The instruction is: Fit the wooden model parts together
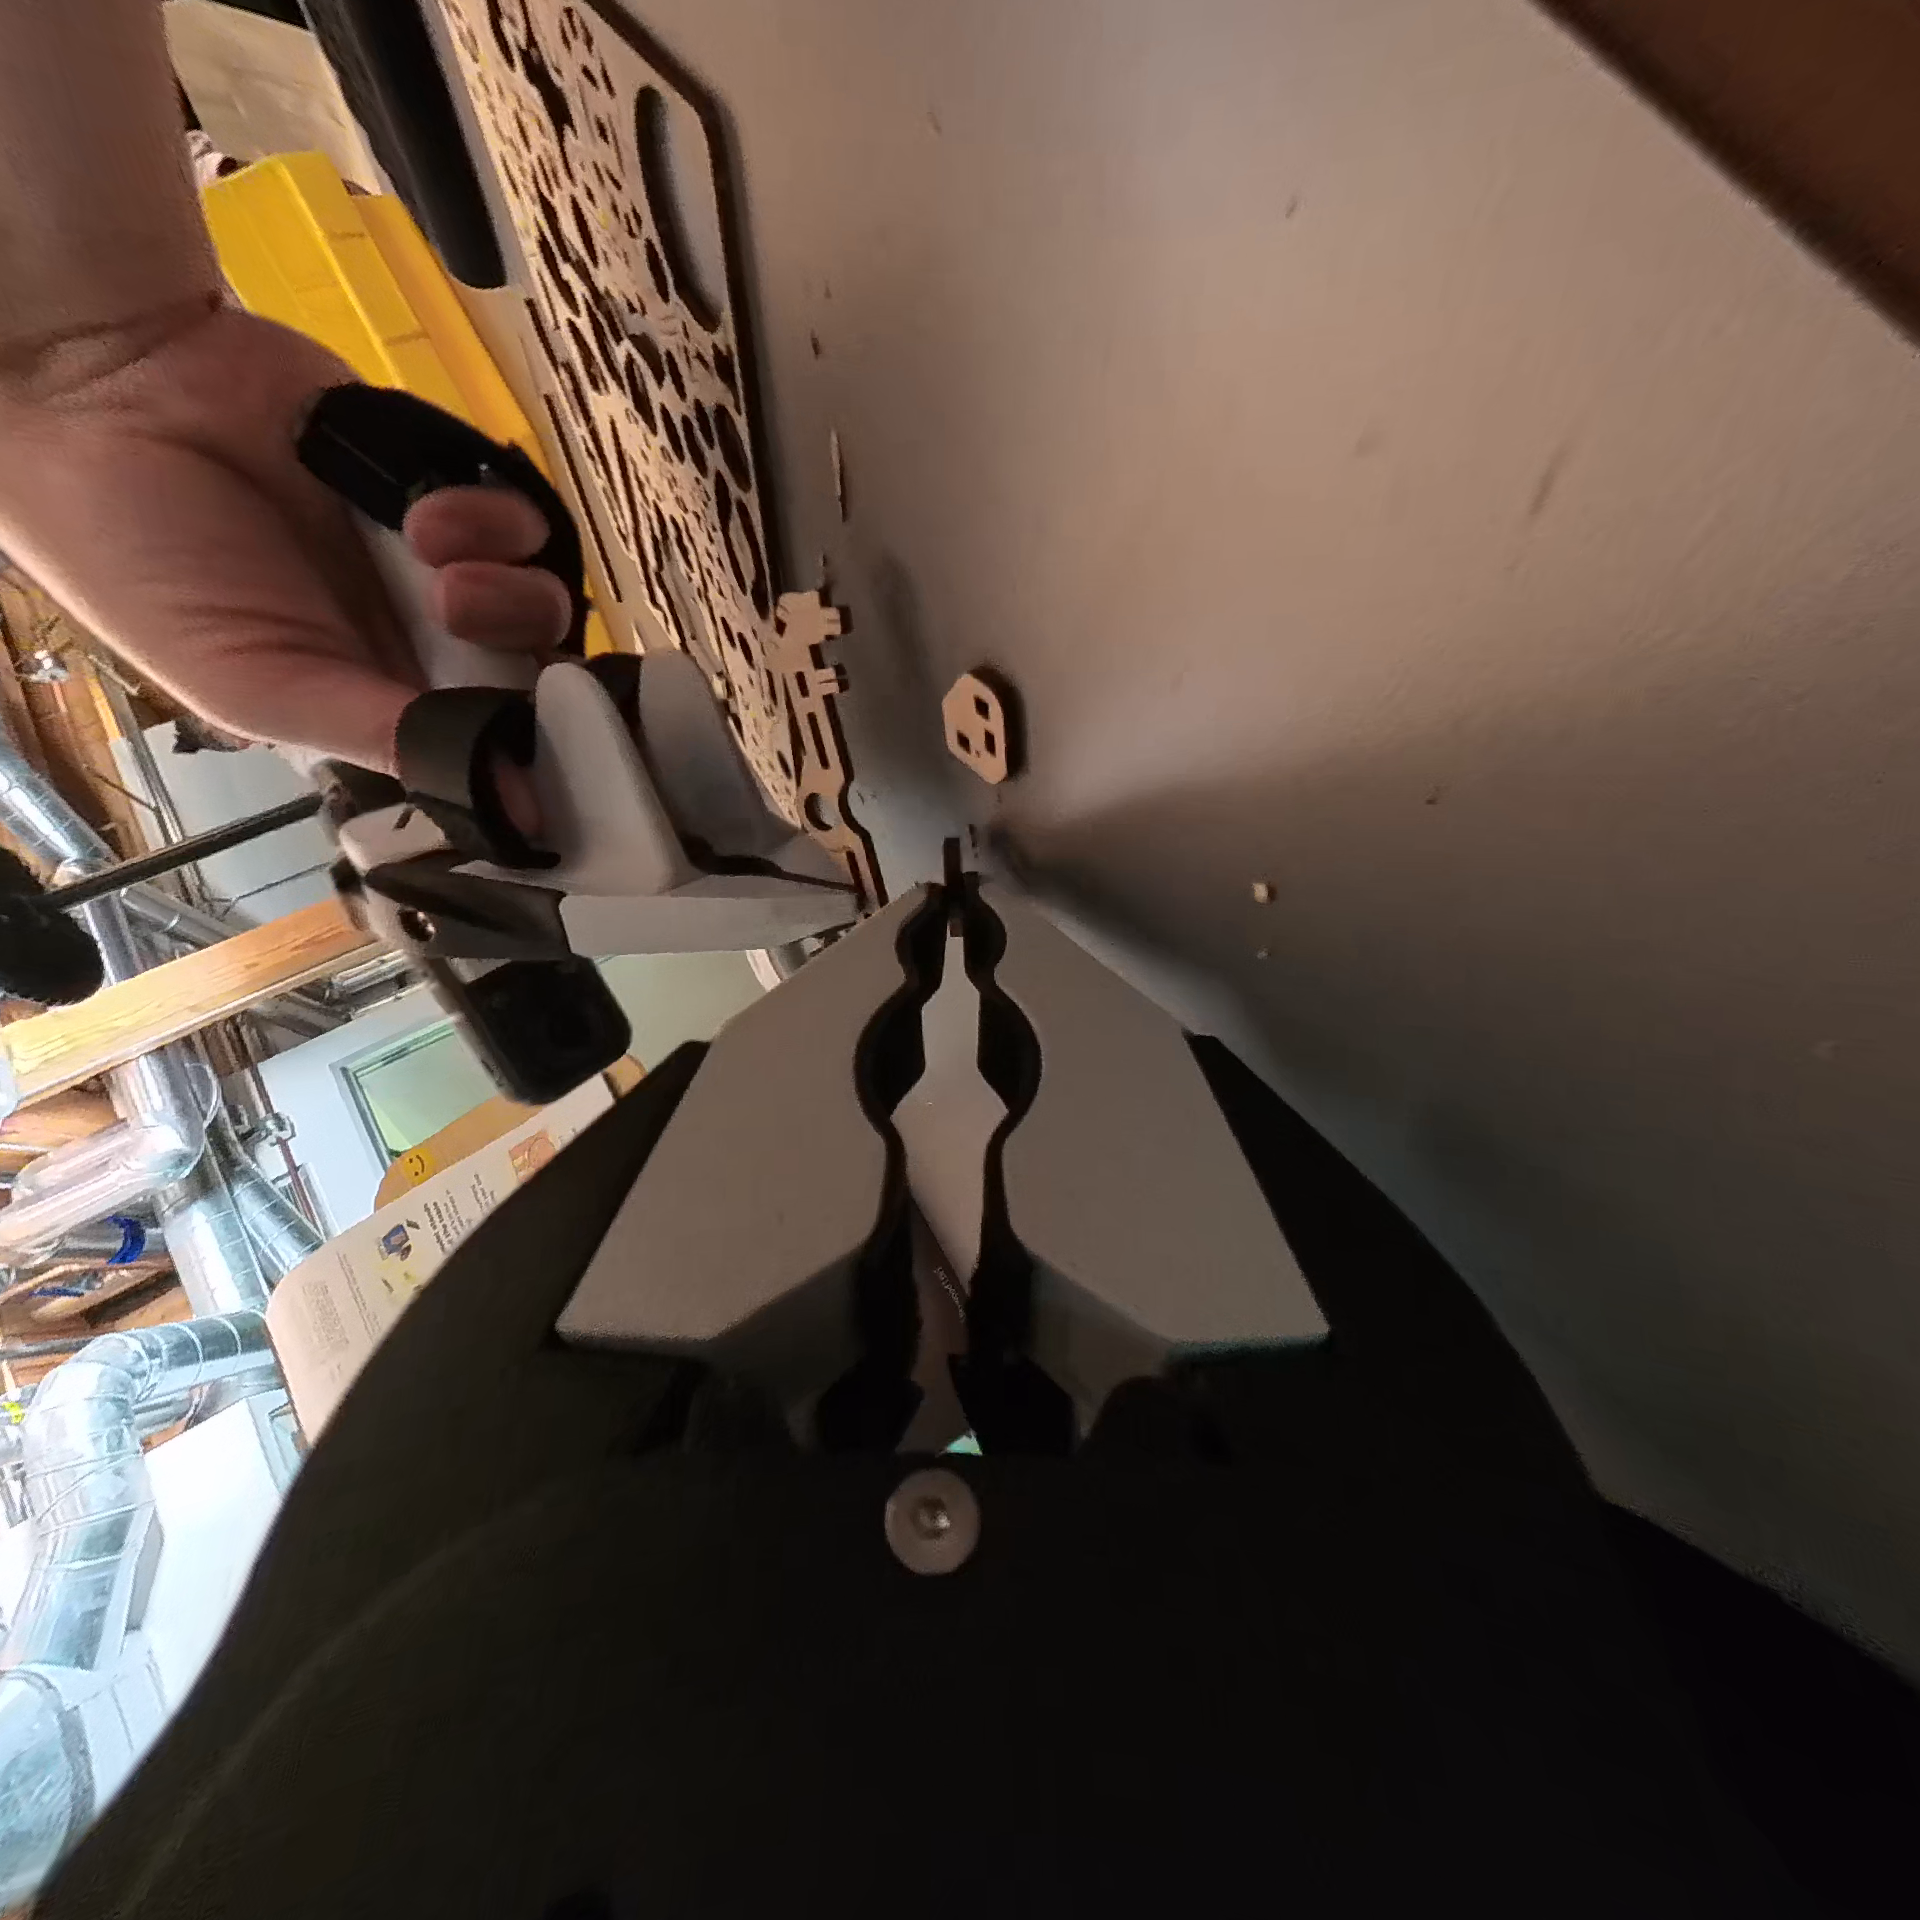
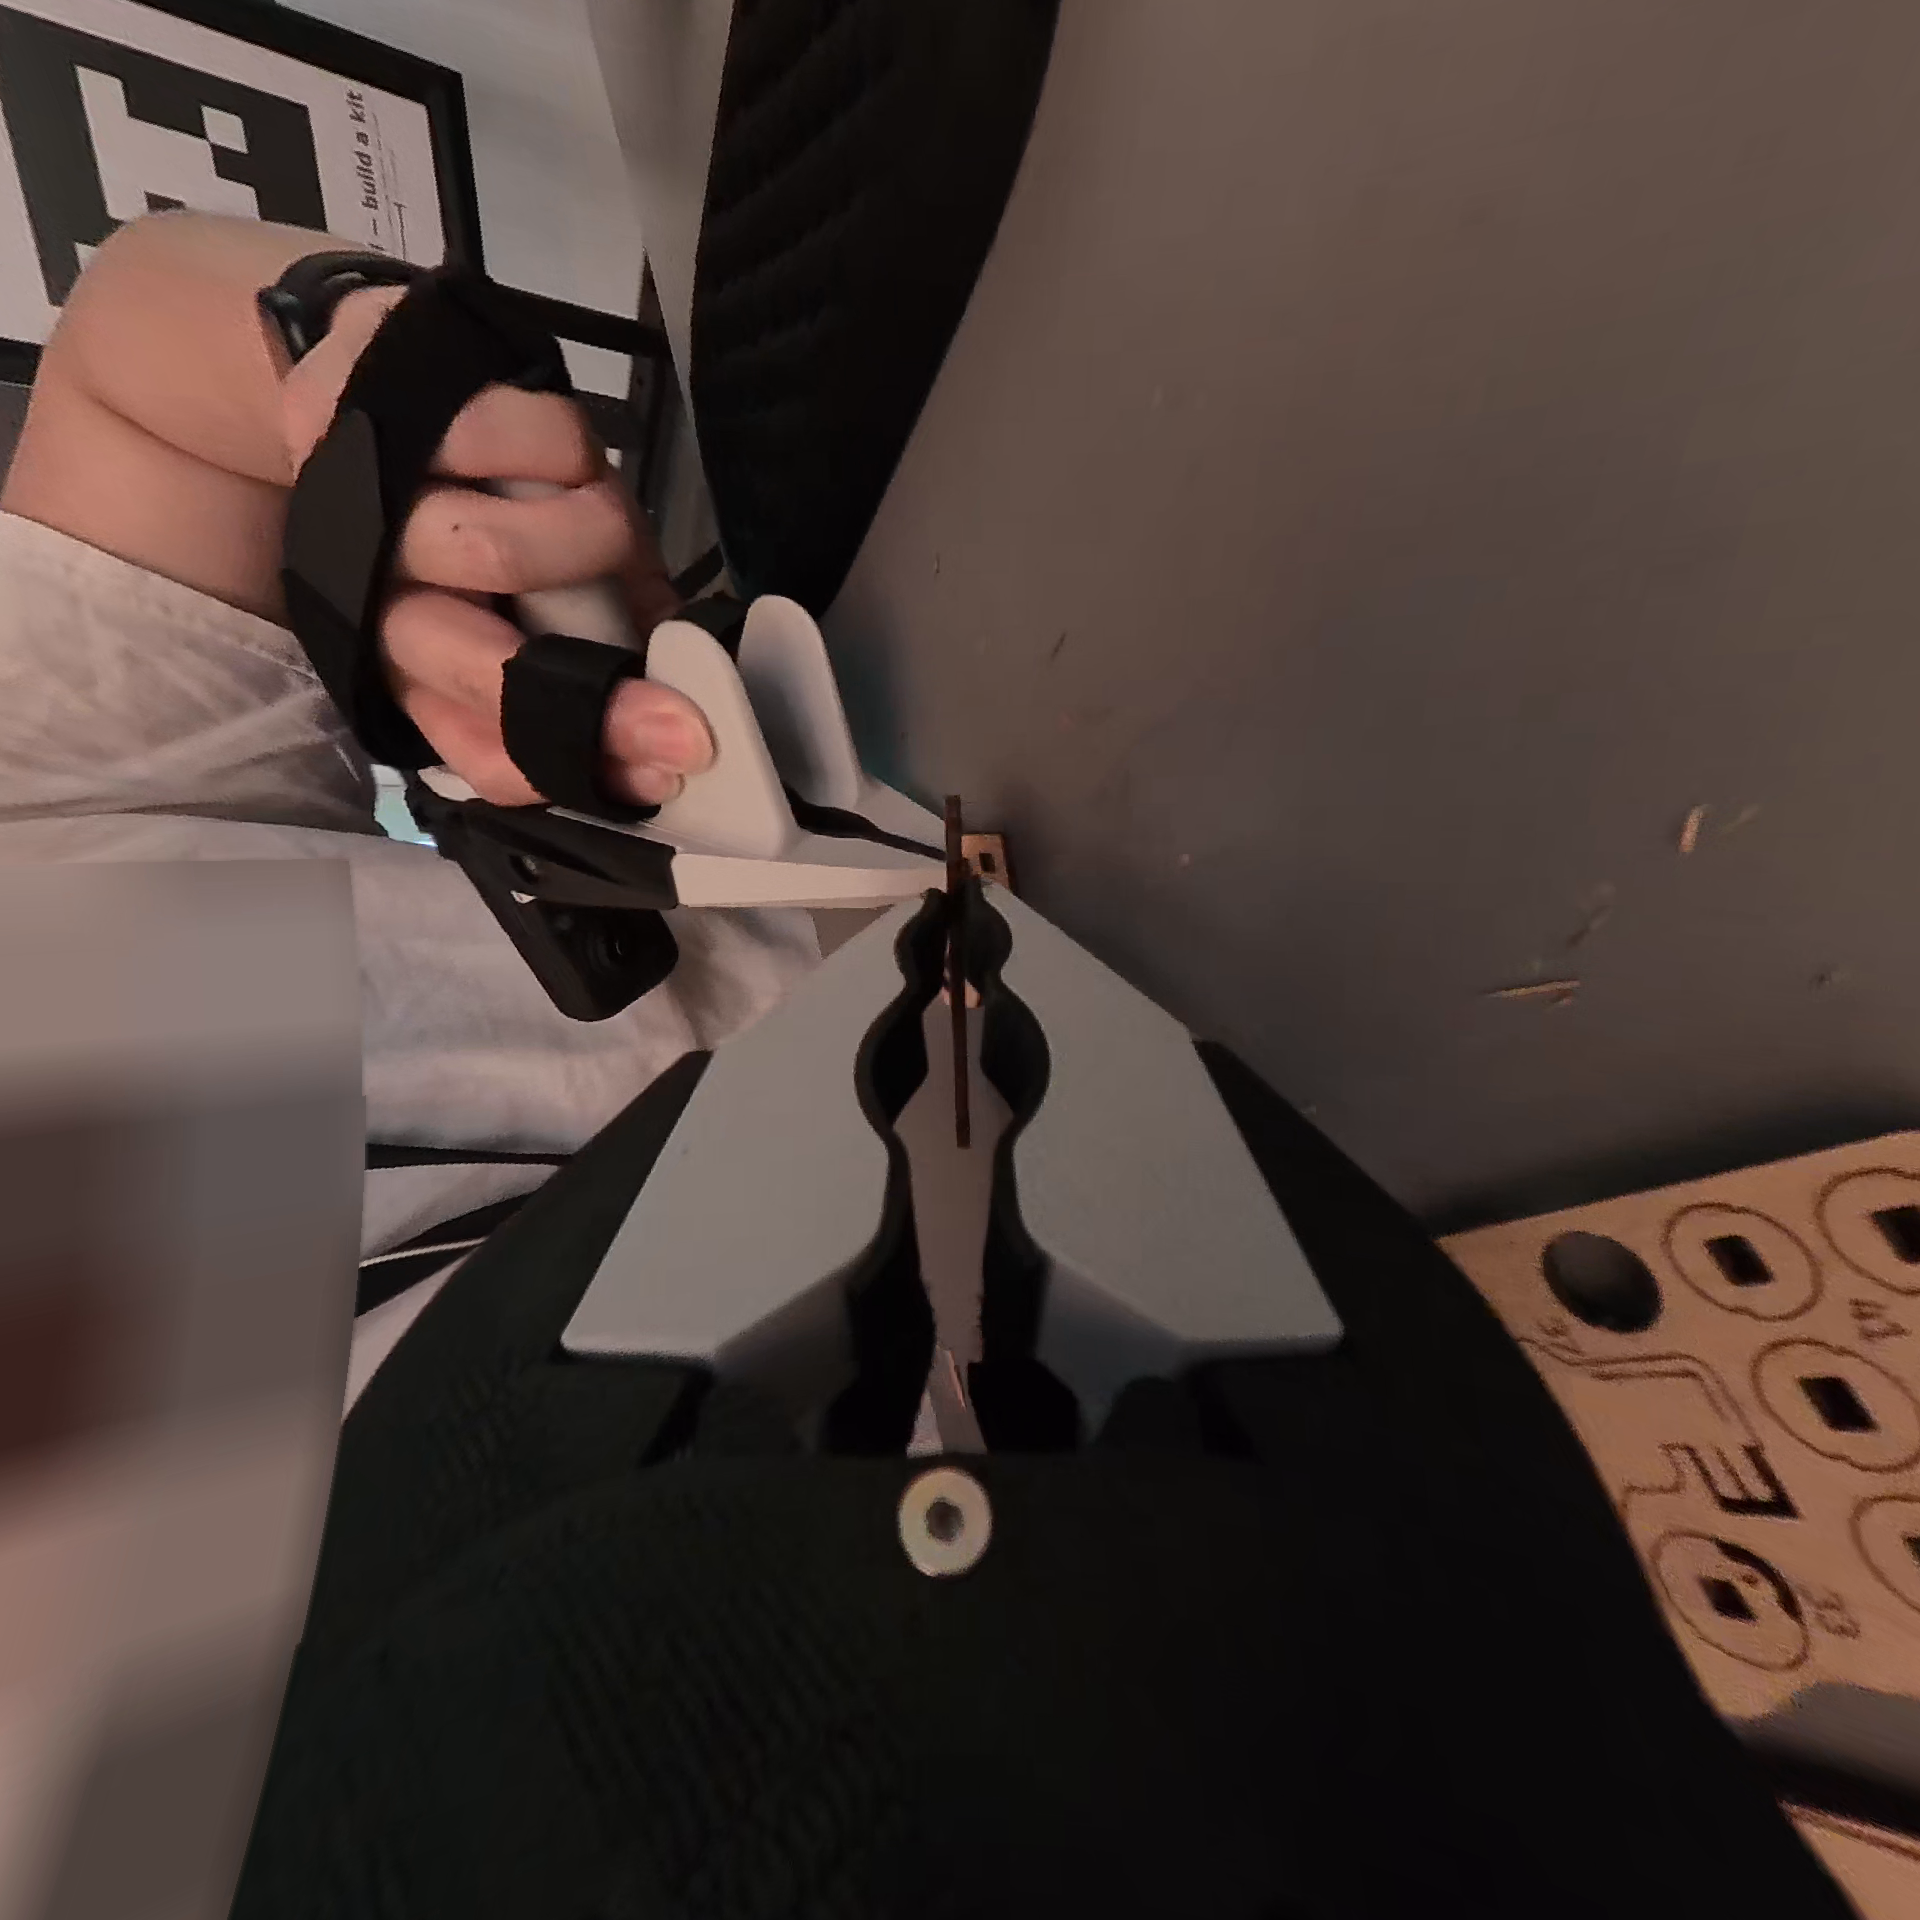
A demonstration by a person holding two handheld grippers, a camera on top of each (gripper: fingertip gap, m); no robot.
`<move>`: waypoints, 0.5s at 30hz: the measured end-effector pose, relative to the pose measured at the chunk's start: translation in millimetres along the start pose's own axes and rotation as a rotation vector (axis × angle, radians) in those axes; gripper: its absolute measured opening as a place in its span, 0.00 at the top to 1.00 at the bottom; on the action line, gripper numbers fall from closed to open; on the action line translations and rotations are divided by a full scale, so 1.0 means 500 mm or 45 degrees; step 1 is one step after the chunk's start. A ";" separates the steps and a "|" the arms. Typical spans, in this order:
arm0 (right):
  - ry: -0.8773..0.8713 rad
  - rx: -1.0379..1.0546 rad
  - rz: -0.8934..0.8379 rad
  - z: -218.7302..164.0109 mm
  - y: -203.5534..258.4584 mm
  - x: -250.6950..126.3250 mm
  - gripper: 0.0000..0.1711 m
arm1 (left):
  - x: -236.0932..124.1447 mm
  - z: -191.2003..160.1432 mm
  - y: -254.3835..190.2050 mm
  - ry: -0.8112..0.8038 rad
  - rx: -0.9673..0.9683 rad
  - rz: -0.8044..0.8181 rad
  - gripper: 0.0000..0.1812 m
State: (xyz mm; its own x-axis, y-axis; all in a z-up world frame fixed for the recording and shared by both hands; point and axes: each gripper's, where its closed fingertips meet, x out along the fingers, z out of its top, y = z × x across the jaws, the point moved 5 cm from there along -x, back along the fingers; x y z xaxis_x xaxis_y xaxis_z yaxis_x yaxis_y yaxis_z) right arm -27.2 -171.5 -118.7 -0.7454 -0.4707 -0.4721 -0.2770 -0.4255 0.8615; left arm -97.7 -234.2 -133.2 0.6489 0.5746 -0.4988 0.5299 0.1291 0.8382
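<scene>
My left gripper (image 1: 951,909) is shut on a small square wooden piece (image 2: 982,857), seen edge-on in the left wrist view (image 1: 953,864). My right gripper (image 2: 956,914) is shut on a thin flat wooden strip (image 2: 960,1039), edge-on between its fingers; in the left wrist view it shows as a notched strip (image 1: 821,707). The two gripper tips meet just above the grey table (image 1: 1351,520), and the small piece touches the strip. The right gripper (image 1: 847,899) comes in from the left in the left wrist view, as the left gripper (image 2: 930,883) does in the right wrist view.
An oval wooden piece with three holes (image 1: 982,727) lies on the table beside the tips. A laser-cut sheet with many empty cut-outs (image 1: 644,312) lies behind, by a yellow bin (image 1: 312,270). Another sheet with round parts (image 2: 1766,1403) lies at right. Small wood crumbs (image 1: 1260,891) dot the table. The tips of both grippers are at nearly the same place.
</scene>
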 end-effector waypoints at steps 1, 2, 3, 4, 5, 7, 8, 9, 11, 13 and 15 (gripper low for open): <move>-0.010 0.014 0.023 -0.001 0.001 0.001 0.99 | 0.000 0.000 0.001 0.003 -0.010 0.012 1.00; -0.025 0.021 0.034 -0.002 0.002 0.001 0.99 | 0.000 0.000 0.002 0.001 -0.022 0.019 1.00; -0.038 0.022 0.029 -0.002 0.000 0.000 0.99 | -0.001 0.002 0.002 -0.008 -0.033 0.022 1.00; -0.046 0.027 0.017 -0.003 -0.003 -0.001 0.99 | -0.001 0.003 0.002 -0.013 -0.037 0.020 1.00; -0.060 0.031 0.023 -0.001 -0.004 0.000 0.99 | 0.000 0.002 0.000 -0.009 -0.035 0.017 1.00; -0.094 0.037 0.072 0.004 0.000 -0.001 0.98 | 0.002 0.001 -0.005 -0.008 -0.029 0.010 1.00; -0.080 0.036 0.059 0.002 -0.003 0.001 0.98 | 0.002 0.001 -0.006 -0.010 -0.029 0.009 1.00; -0.060 0.026 0.020 -0.002 -0.010 0.002 0.99 | 0.002 0.001 -0.006 -0.012 -0.031 0.008 1.00; -0.007 0.004 -0.022 -0.013 -0.015 0.008 0.99 | 0.001 0.000 -0.006 -0.015 -0.045 0.004 1.00; -0.012 0.009 0.009 -0.013 -0.010 0.013 0.99 | 0.001 0.000 -0.006 -0.016 -0.051 0.008 1.00; -0.022 0.019 0.011 -0.011 -0.013 0.014 0.99 | 0.001 0.000 -0.007 -0.016 -0.050 0.014 1.00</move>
State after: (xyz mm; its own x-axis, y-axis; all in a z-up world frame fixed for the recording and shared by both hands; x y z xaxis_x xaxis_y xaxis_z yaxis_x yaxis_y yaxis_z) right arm -27.4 -176.3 -128.4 -0.7583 -0.4608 -0.4612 -0.2790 -0.4100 0.8684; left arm -98.9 -234.3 -136.4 0.6614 0.5658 -0.4923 0.5013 0.1548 0.8513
